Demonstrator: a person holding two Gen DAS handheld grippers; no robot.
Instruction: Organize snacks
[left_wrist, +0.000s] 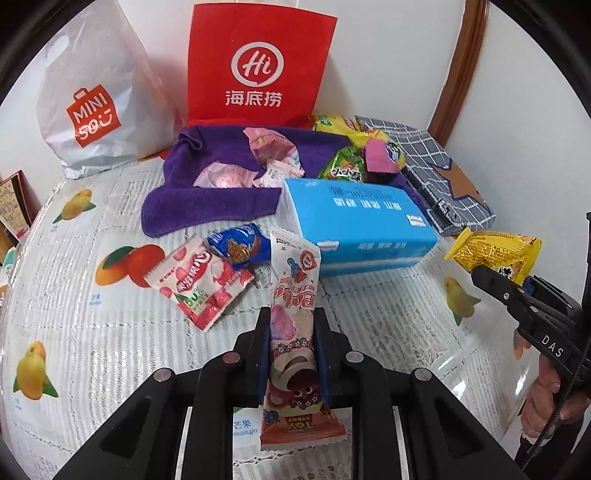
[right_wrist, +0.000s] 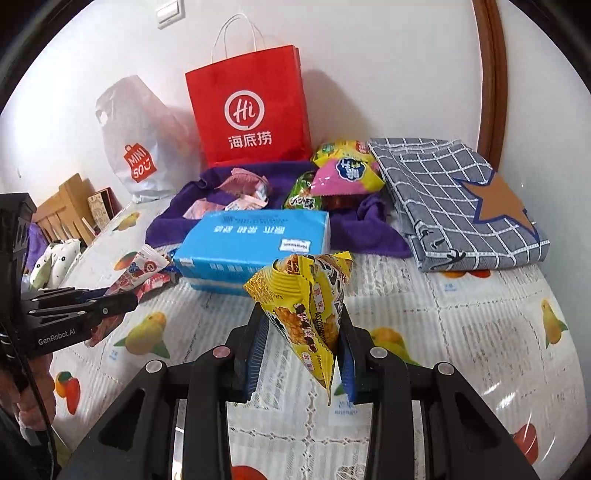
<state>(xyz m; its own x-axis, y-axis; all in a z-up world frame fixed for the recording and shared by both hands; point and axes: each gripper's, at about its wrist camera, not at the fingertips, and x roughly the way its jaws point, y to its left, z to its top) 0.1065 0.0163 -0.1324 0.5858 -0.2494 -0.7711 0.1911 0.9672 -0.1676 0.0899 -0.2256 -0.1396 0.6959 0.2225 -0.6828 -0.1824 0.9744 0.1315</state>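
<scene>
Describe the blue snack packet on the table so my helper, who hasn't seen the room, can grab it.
Start at the big blue tissue box in the middle of the fruit-print table. By its near left corner lies the small blue packet, between the box and a red-and-white strawberry packet. It is the only dark blue wrapper there, showing a brown cookie.

White wall (right_wrist: 369, 74), brown wooden door frame (right_wrist: 493, 74).

Fruit-print table (left_wrist: 92, 332), purple towel (left_wrist: 207, 206), blue tissue pack (left_wrist: 354, 221), checked cloth (right_wrist: 461, 206), red bag (left_wrist: 258, 66), white bag (left_wrist: 96, 103), loose snack packets (left_wrist: 199, 280)
</scene>
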